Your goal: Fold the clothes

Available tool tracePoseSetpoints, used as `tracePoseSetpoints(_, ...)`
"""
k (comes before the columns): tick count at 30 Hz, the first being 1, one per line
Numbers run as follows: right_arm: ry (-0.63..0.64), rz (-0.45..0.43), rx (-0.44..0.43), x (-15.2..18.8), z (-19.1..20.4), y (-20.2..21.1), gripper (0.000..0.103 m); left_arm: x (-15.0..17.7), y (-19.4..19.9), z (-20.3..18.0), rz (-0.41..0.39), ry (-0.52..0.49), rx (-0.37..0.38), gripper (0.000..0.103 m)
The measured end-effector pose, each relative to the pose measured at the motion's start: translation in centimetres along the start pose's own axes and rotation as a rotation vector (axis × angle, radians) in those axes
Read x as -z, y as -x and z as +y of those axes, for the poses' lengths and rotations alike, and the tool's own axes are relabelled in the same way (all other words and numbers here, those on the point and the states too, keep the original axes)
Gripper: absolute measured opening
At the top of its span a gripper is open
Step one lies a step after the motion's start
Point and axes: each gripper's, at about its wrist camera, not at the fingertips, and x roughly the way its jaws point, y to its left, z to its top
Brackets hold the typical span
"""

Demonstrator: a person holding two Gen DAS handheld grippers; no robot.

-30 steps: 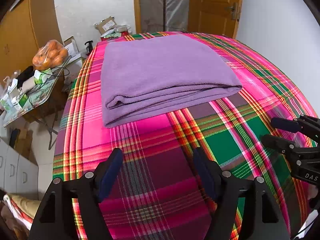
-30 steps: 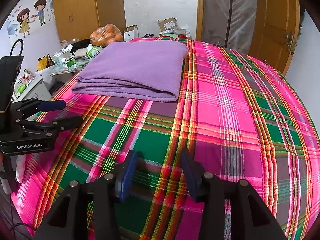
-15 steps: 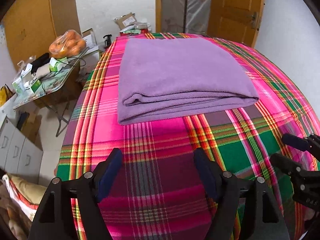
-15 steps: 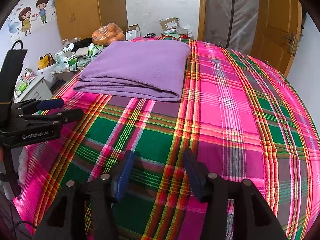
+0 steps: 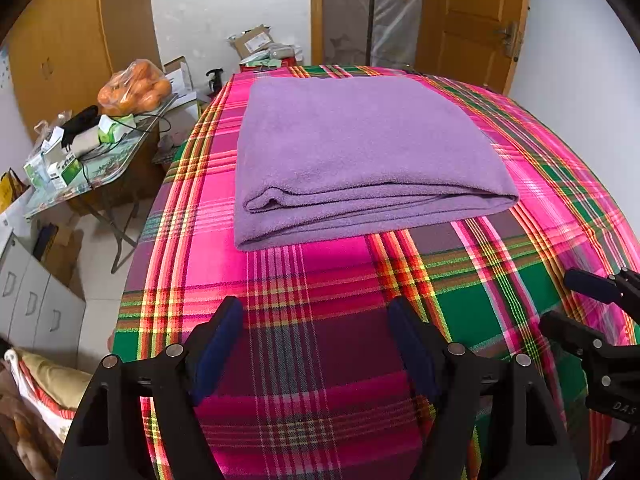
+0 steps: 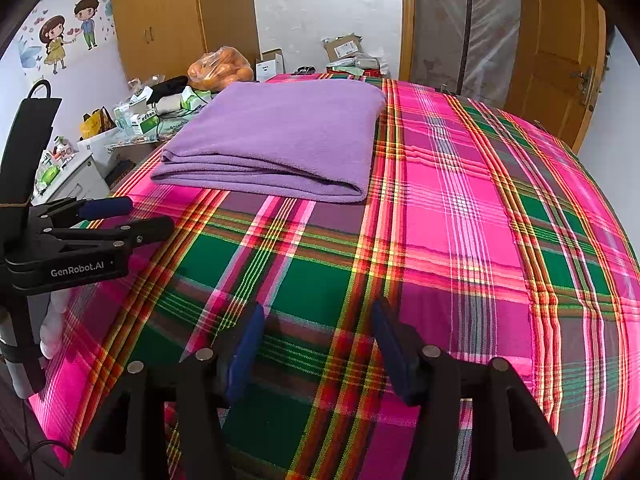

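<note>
A purple cloth (image 5: 360,152) lies folded in a flat rectangle with stacked layers on the plaid cover (image 5: 320,280), toward its far left side. My left gripper (image 5: 314,312) hovers open over the near part of the cover, well short of the cloth's front edge, nothing between its fingers. My right gripper (image 6: 318,312) hangs over the green and pink plaid (image 6: 460,220), its jaws opening with nothing between them. The folded cloth (image 6: 280,136) lies ahead and to its left. Each gripper shows in the other's view: the right gripper (image 5: 560,300), the left gripper (image 6: 148,214).
A cluttered side table (image 5: 100,168) with a bag of oranges (image 5: 134,88) stands left of the covered surface. White drawers (image 5: 32,304) sit at the near left. Cardboard boxes (image 5: 256,42) lie past the far edge, and a wooden door (image 5: 472,20) is at the back right.
The right gripper's jaws have spread wider. The left wrist view has rolled slightly, so the purple cloth now sits more centred and level. The cloth itself has not moved.
</note>
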Motion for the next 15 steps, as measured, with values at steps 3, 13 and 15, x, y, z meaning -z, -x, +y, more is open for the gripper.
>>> tracePoseSetpoints(3,0.003,0.001,0.004,0.00,0.11,-0.02,0.056,-0.06,-0.07,0.08,0.001,-0.008,0.007,0.078)
tracePoseSetpoints(13,0.005,0.002,0.009,0.04,0.26,-0.03,0.056,-0.25,-0.08,0.01,0.002,-0.012,0.008,0.079)
tracePoseSetpoints(15,0.005,0.002,0.009,0.04,0.27,-0.03,0.056,-0.25,-0.10,0.01,0.002,-0.012,0.008,0.079)
